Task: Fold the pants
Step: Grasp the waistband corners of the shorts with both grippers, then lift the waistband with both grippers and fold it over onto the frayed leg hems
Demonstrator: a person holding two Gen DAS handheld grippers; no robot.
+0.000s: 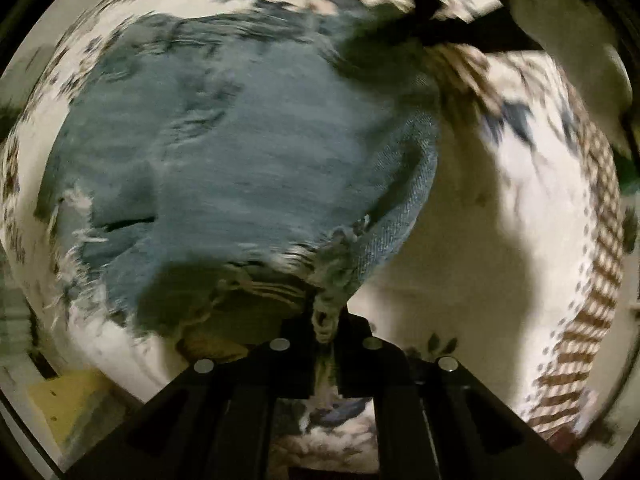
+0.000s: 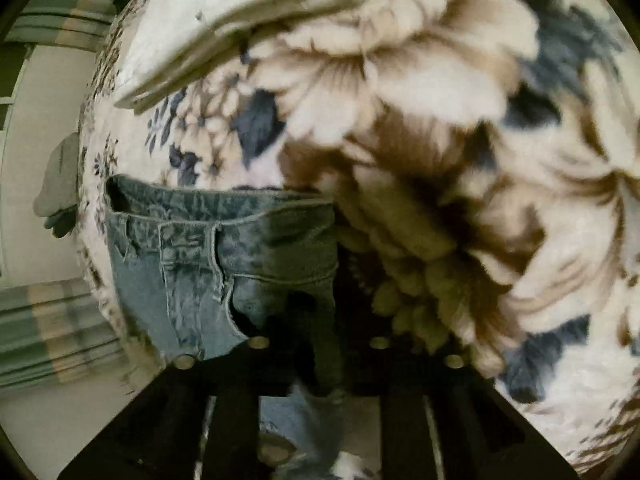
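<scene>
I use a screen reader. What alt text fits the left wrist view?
The left tool pinches a frayed corner of blue jeans, which spread over a floral blanket. The other tool grips the jeans at the far edge; the picture is motion-blurred.

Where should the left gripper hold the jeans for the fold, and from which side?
At the frayed hem corner, where the left gripper is already pinched on the jeans. Come in from the open leg end, fingers along the cloth: the hem is a thick free edge lifted off the floral blanket, so it pinches cleanly. The right gripper clamps denim too.
</scene>
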